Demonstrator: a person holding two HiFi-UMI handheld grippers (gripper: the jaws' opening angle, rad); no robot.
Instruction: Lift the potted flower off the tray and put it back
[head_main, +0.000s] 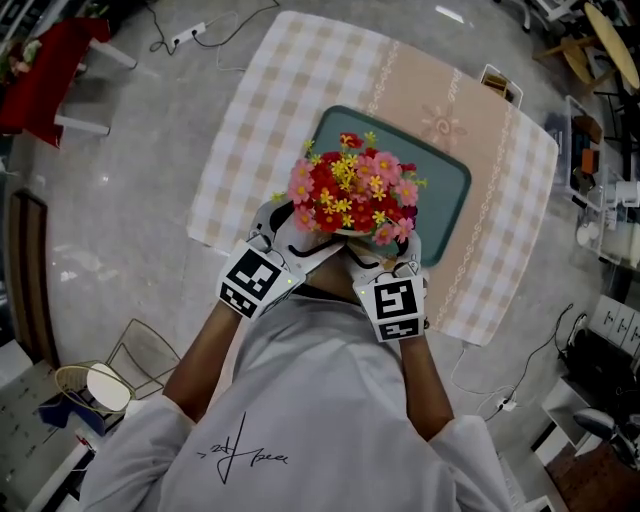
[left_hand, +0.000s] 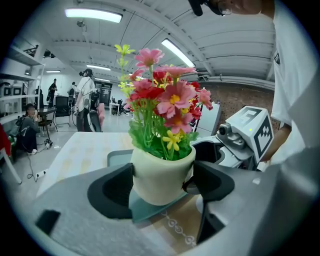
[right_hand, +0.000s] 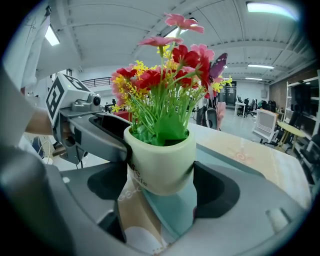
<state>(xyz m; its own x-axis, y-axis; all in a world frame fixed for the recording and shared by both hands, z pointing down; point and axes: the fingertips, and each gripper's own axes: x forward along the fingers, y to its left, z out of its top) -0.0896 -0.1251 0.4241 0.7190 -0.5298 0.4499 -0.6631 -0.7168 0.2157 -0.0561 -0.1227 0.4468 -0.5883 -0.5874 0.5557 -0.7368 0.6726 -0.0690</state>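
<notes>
A cream pot (left_hand: 161, 176) of red, pink and yellow flowers (head_main: 352, 190) hangs between both grippers over the near-left edge of the teal tray (head_main: 445, 185). My left gripper (left_hand: 162, 186) is shut on the pot, its dark pads pressed on both sides. From the other side my right gripper (right_hand: 161, 181) is shut on the same pot (right_hand: 160, 160). In the head view the left gripper (head_main: 298, 243) and right gripper (head_main: 385, 262) meet under the blooms, which hide the pot. The tray's corner (left_hand: 150, 207) shows below the pot's base.
The tray lies on a checked beige tablecloth (head_main: 250, 130) over a small table. A wire chair (head_main: 140, 355) and a basket (head_main: 85, 385) stand at the lower left, a red bench (head_main: 45, 75) at the upper left. Cables (head_main: 500, 400) run across the floor at the right.
</notes>
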